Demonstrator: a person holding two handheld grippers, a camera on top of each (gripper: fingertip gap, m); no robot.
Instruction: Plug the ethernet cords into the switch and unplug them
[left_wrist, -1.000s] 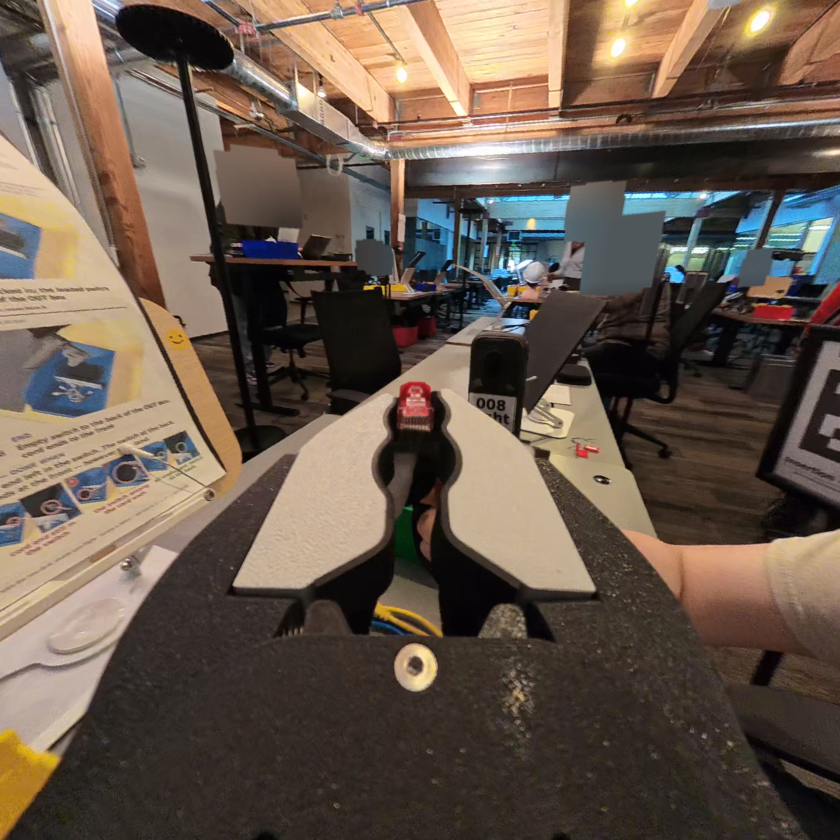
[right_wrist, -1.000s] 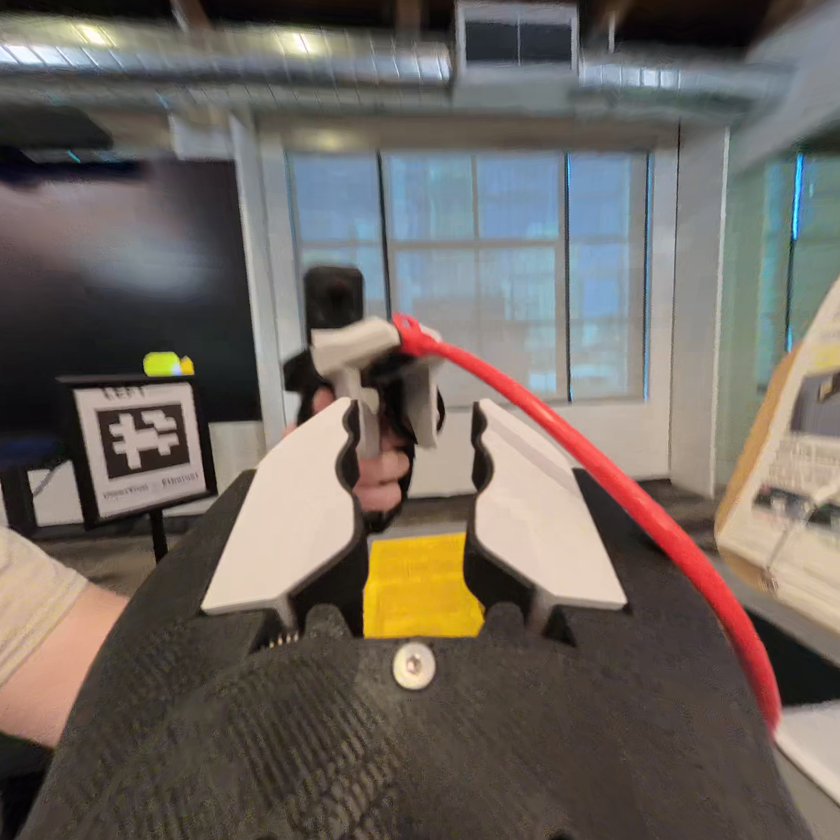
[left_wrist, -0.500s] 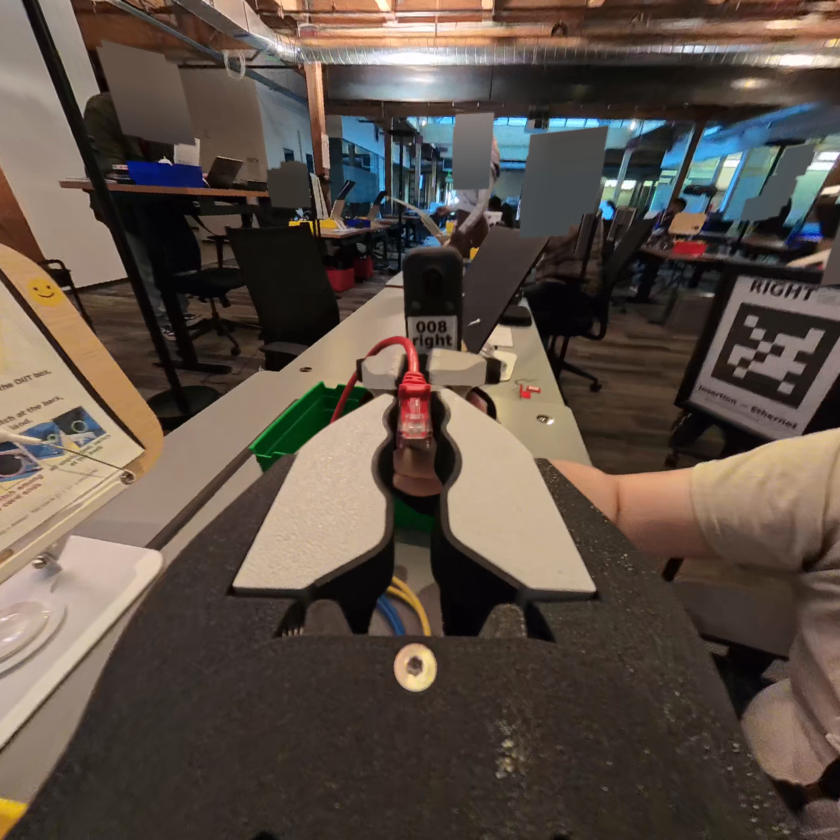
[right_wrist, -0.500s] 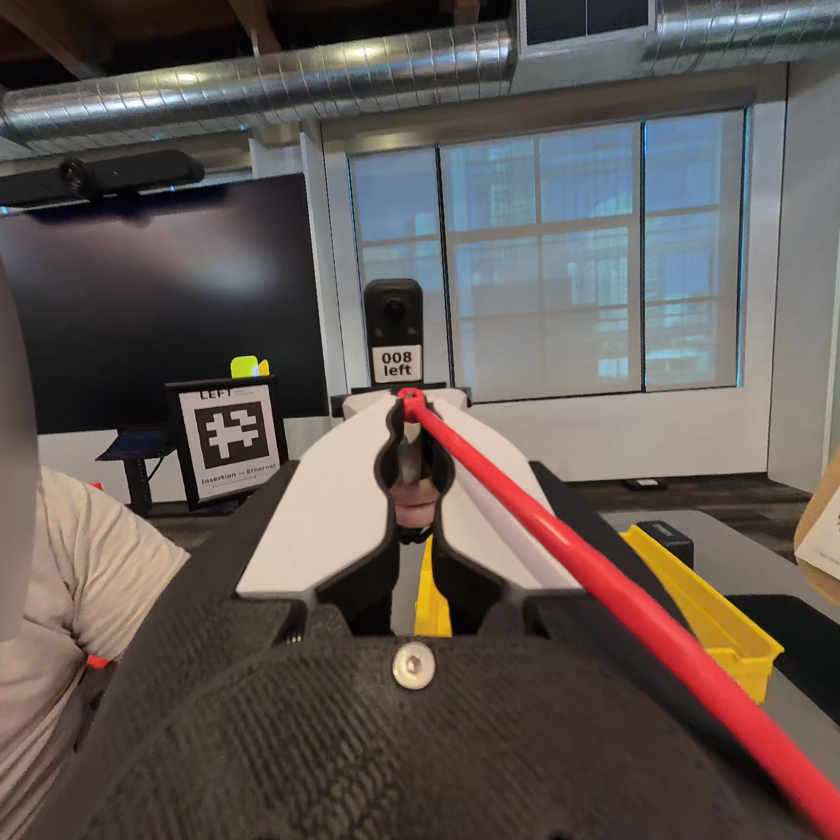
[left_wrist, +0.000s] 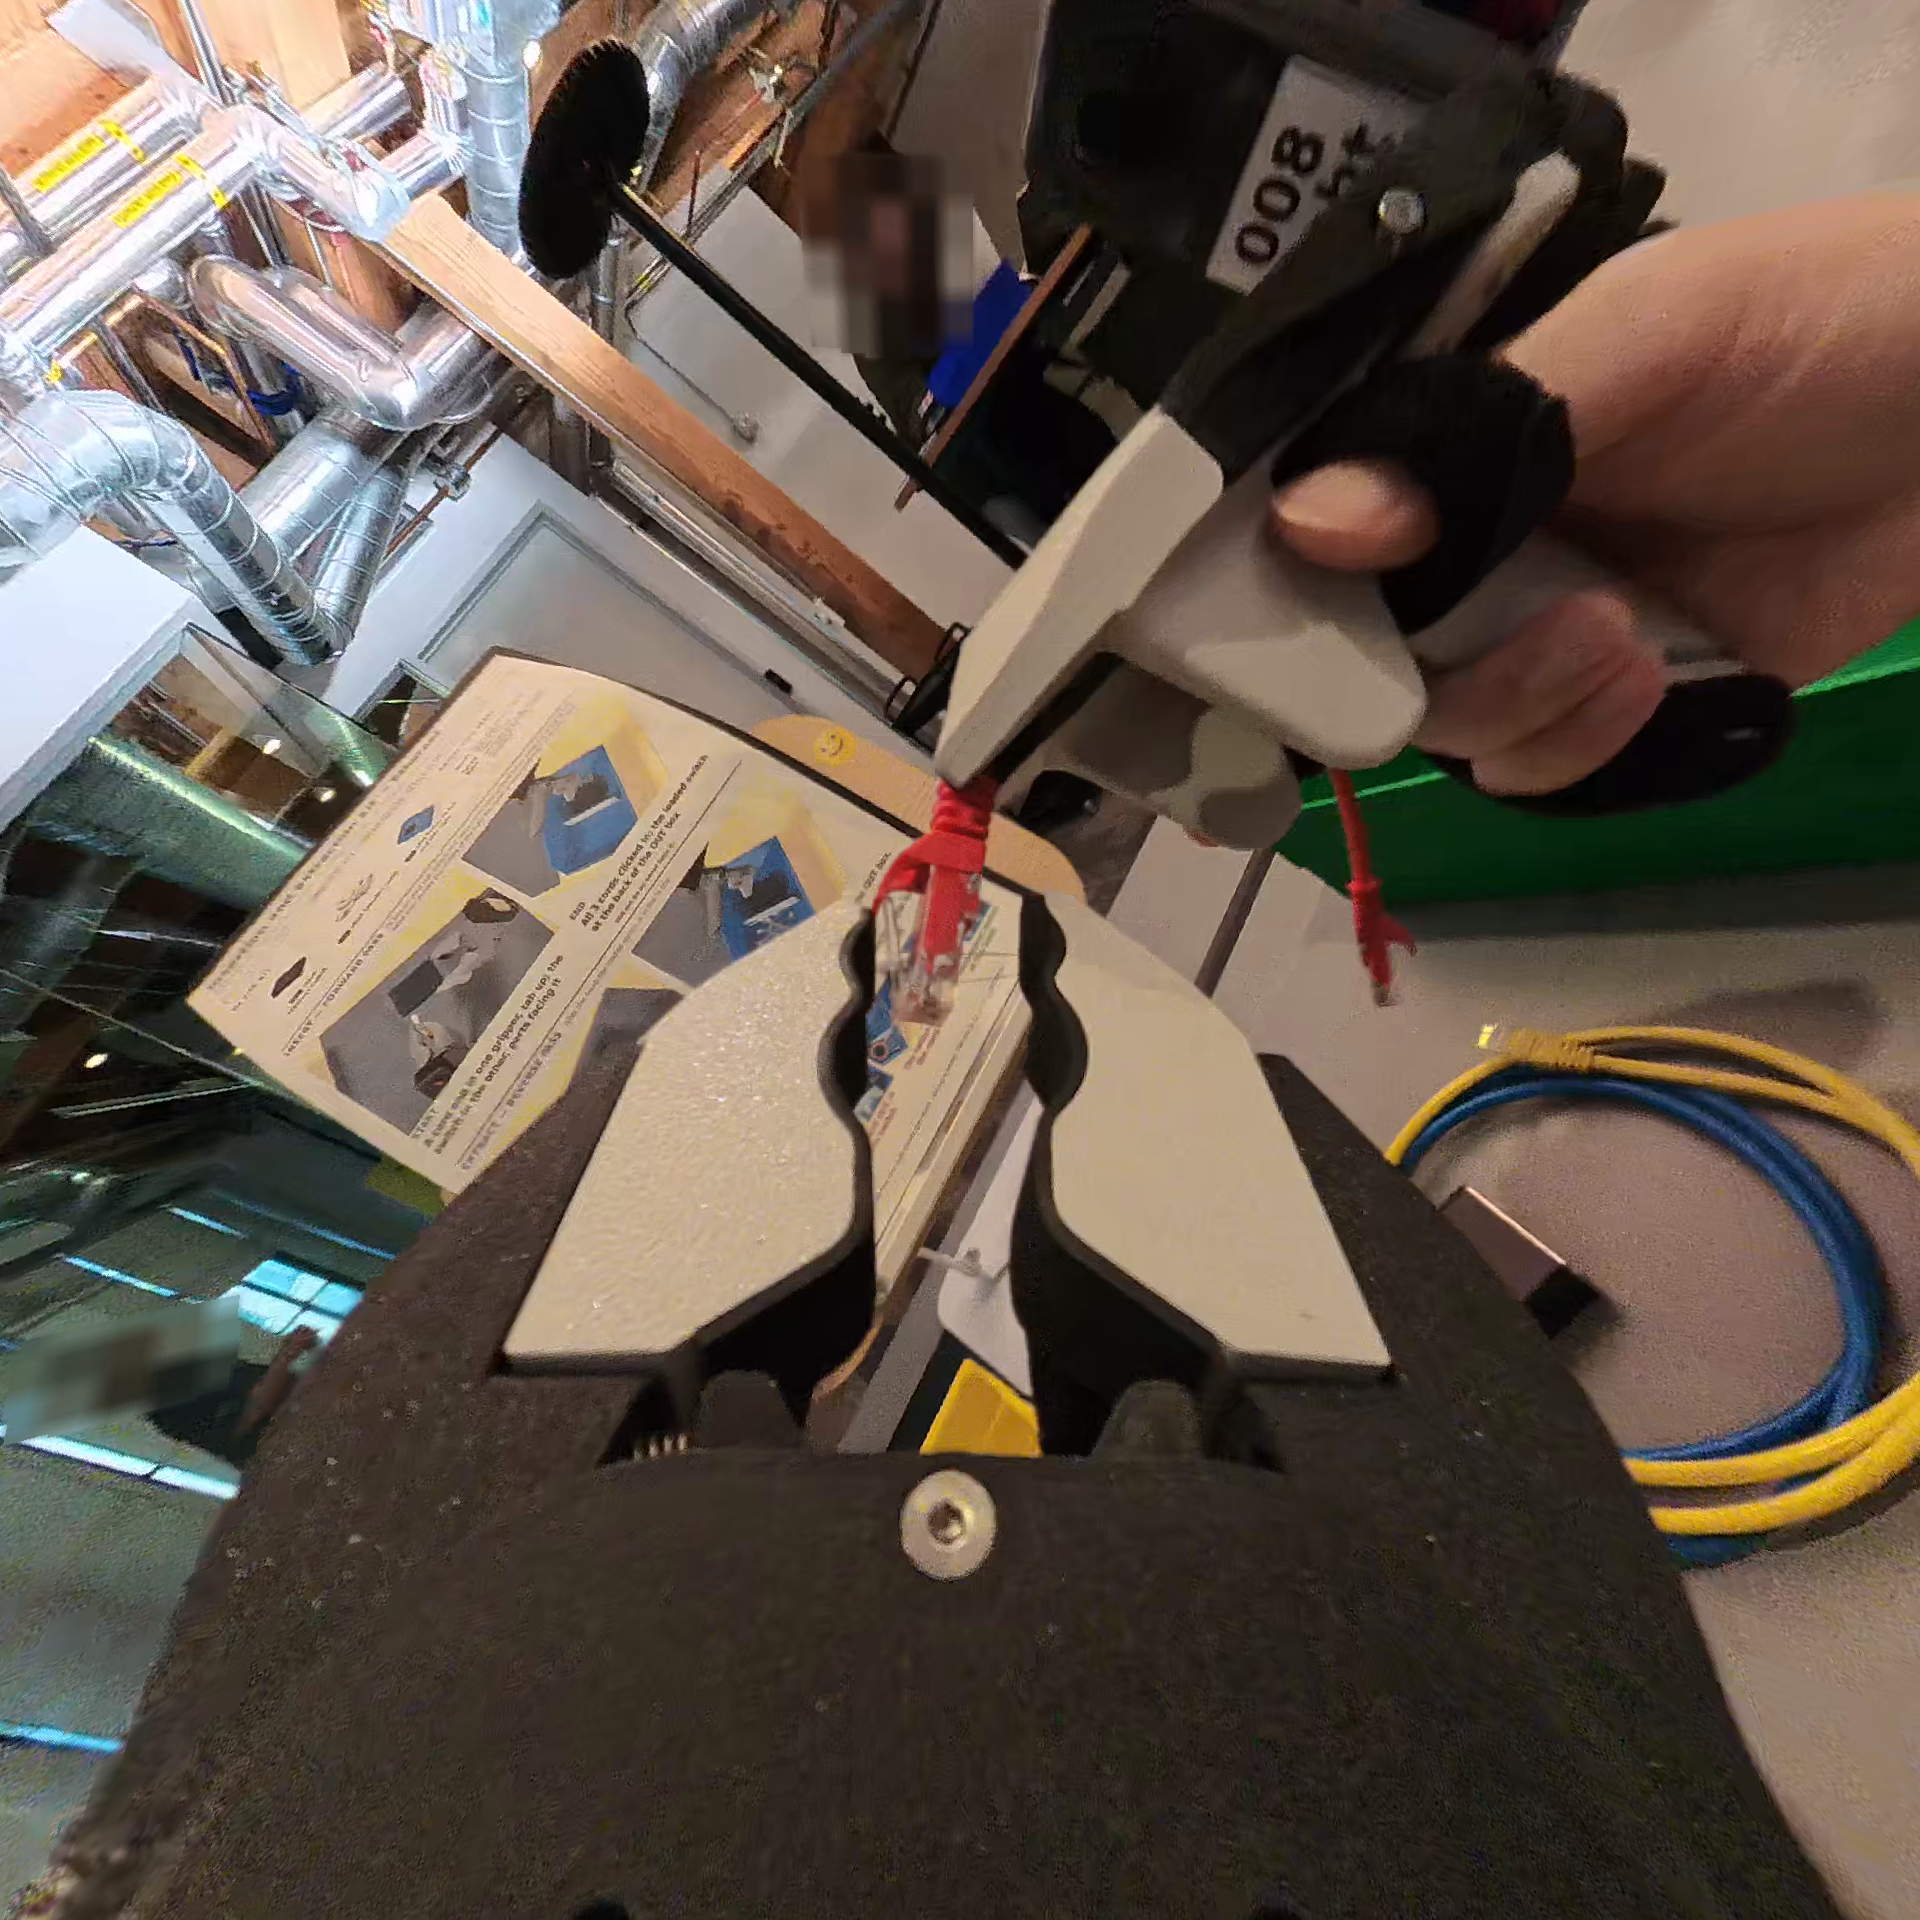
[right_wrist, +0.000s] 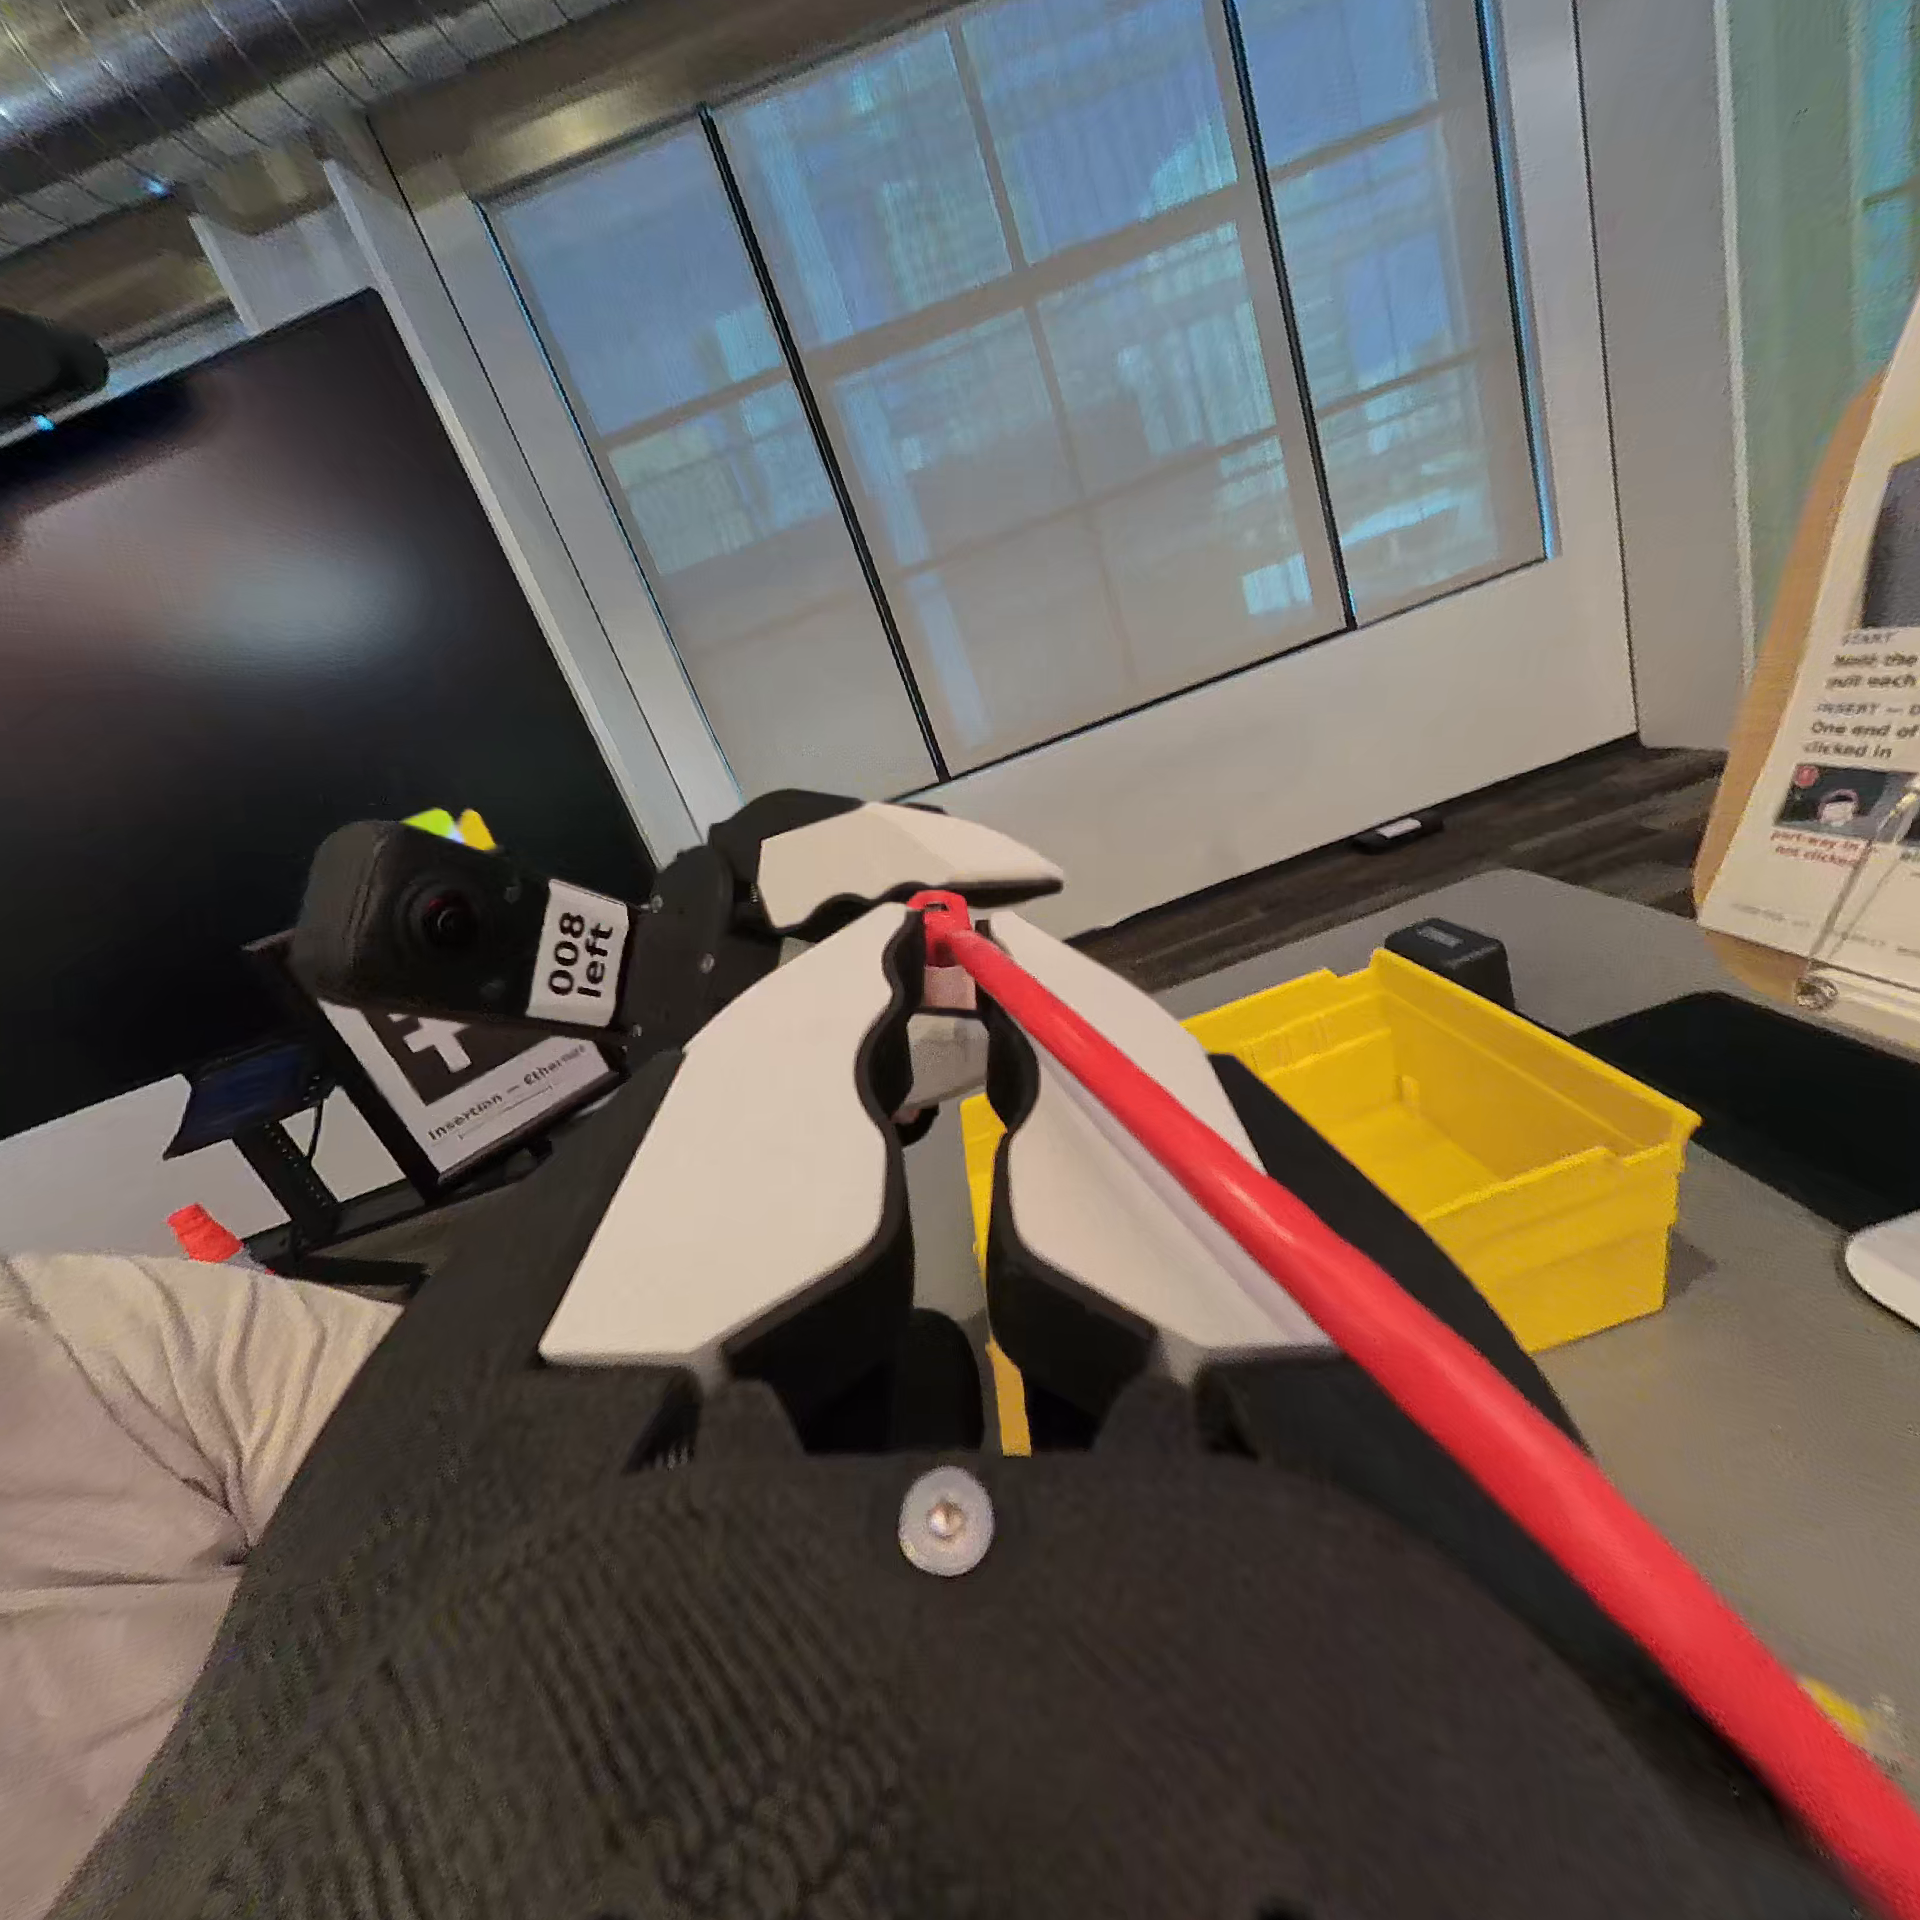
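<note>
Left wrist view: left gripper (left_wrist: 940, 935) jaws spread; right gripper (left_wrist: 971, 774) pinching red cord (left_wrist: 951, 883); one yellow (left_wrist: 1766, 1070), one blue cord (left_wrist: 1766, 1153).

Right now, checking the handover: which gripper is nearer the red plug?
Right gripper, clamped on the red cord just behind the red plug; the left gripper has open jaws flanking it.

Red cord (right_wrist: 1351, 1288) runs off right wrist view's bottom-right corner; its far length is unseen there. Yellow cord (left_wrist: 1766, 1081) and blue cord (left_wrist: 1808, 1226) loops are cut by left view's right edge. Green bin (left_wrist: 1662, 810) is mostly behind the hand (left_wrist: 1714, 488). Instruction board (right_wrist: 1839, 727) is cropped at right edge, its small pics too tiny to tell. Switch isn't identifiable.
</note>
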